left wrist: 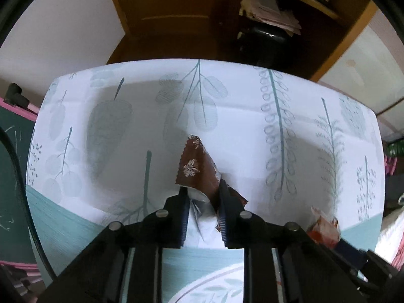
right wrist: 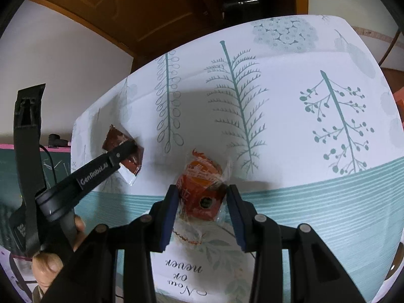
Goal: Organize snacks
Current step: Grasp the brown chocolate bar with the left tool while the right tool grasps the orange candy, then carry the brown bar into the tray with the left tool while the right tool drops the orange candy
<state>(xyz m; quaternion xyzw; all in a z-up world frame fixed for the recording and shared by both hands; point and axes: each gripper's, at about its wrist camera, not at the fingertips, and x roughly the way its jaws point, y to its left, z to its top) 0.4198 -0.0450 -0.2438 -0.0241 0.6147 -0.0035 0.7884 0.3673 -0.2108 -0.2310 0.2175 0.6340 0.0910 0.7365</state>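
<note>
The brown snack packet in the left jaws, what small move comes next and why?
Probably lift it straight up a little. The left gripper is shut on the brown packet, whose lower end seems to sit on the tablecloth, so raising it first should avoid dragging.

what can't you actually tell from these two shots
- Brown snack packet, left wrist view: its near end is hidden between the left gripper jaws.
- Orange snack, right wrist view: its print is too small and blurred to read.
- Same orange snack, left wrist view: blurred and partly hidden behind the gripper body at the lower right.
- Where the snacks should go: no box or tray shows on the tablecloth in either view.
</note>
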